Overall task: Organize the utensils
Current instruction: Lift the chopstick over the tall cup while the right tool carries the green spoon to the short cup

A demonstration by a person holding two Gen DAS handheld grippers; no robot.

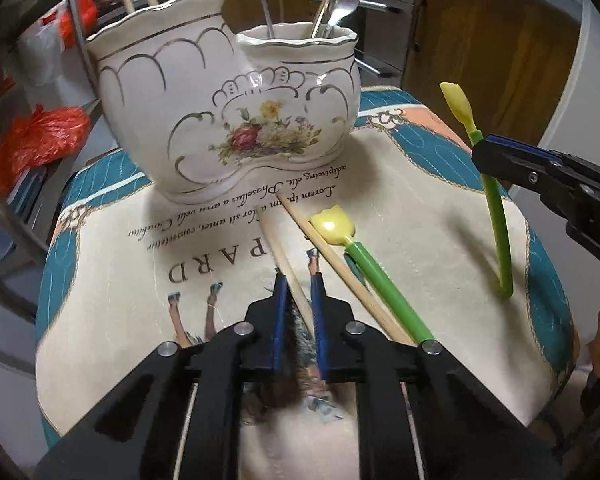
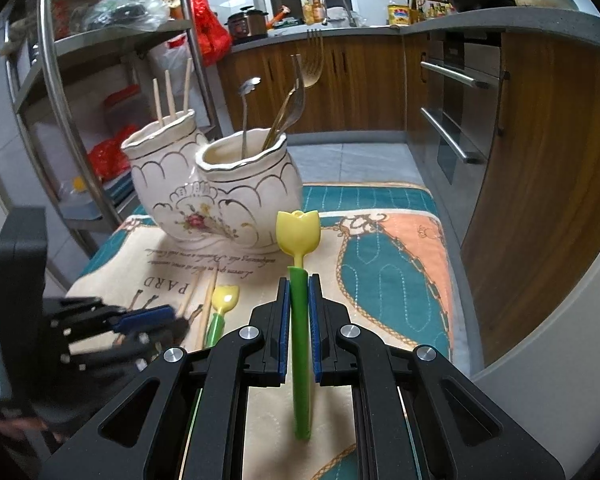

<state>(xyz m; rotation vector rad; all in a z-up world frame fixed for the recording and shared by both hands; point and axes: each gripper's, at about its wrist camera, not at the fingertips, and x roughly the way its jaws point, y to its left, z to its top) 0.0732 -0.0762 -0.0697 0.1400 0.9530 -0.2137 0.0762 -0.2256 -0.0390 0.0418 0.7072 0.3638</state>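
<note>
A white floral double-pot ceramic holder [image 1: 228,108] [image 2: 216,192] stands at the back of the mat; its left pot holds chopsticks [image 2: 172,94], its right pot forks and a spoon [image 2: 296,96]. My right gripper [image 2: 299,280] is shut on a green-handled yellow tulip spoon [image 2: 300,320] and holds it upright above the mat; that spoon [image 1: 496,208] and gripper [image 1: 480,152] also show in the left wrist view. My left gripper [image 1: 298,280] straddles a wooden chopstick [image 1: 284,256] lying on the mat, jaws narrowly apart. A second chopstick [image 1: 340,268] and a second tulip spoon [image 1: 364,264] lie beside it.
The printed mat [image 1: 420,220] covers a small table with teal borders. A metal rack [image 2: 60,92] with red bags stands at the left. Wooden kitchen cabinets and an oven [image 2: 460,112] are behind and to the right.
</note>
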